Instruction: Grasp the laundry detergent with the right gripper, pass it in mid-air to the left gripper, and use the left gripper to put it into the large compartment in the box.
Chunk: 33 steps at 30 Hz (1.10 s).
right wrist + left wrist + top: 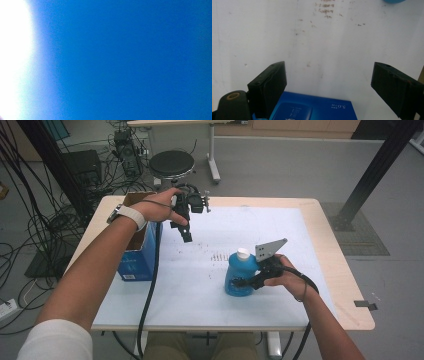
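Observation:
A blue bottle (239,270) with a white cap stands upright on the white mat (200,290), right of centre. My right gripper (245,282) comes at it from the right and is shut on its body. In the right gripper view the bottle's blue wall (125,60) is blurred and very close. My left gripper (186,237) hangs above the mat at the back left, pointing down, beside an open blue cardboard box (137,255). In the left gripper view its jaws (329,72) stand wide open with nothing between them, over the box's blue side (317,107).
Small dark marks dot the mat (324,10) between the box and the bottle. A round black stool (171,164) stands behind the table. Tangled cables (30,220) lie on the floor at the left. A black post (380,165) rises at the back right.

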Each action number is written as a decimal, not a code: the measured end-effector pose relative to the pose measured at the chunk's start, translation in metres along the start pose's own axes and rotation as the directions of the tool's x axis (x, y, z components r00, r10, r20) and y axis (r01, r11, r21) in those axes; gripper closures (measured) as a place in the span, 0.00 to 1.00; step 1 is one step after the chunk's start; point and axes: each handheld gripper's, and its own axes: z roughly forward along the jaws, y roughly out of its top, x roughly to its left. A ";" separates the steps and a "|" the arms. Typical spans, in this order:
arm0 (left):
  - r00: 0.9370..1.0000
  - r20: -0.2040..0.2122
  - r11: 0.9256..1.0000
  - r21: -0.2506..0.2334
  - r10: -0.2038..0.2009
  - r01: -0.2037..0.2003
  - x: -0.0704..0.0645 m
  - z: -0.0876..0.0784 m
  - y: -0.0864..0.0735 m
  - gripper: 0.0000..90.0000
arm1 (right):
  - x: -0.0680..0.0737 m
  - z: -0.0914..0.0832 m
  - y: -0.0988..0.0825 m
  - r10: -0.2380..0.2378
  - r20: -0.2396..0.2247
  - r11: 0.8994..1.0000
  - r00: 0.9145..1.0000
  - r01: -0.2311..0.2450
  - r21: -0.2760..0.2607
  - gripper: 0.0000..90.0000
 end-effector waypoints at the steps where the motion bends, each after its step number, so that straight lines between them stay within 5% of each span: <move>1: 1.000 0.001 1.000 0.000 0.000 0.000 0.000 0.000 0.000 0.15 | 0.000 0.000 0.000 -0.002 0.000 1.000 1.000 0.002 -0.003 0.46; 25: 1.000 -0.014 1.000 -0.006 0.006 -0.006 -0.013 -0.011 -0.004 0.15 | 0.003 0.001 0.000 -0.009 0.017 1.000 1.000 0.010 -0.030 0.47; 33: 1.000 -0.023 1.000 0.013 -0.011 0.012 -0.023 -0.025 -0.007 0.15 | 0.012 -0.003 0.017 0.014 -0.001 0.999 1.000 -0.015 -0.030 0.47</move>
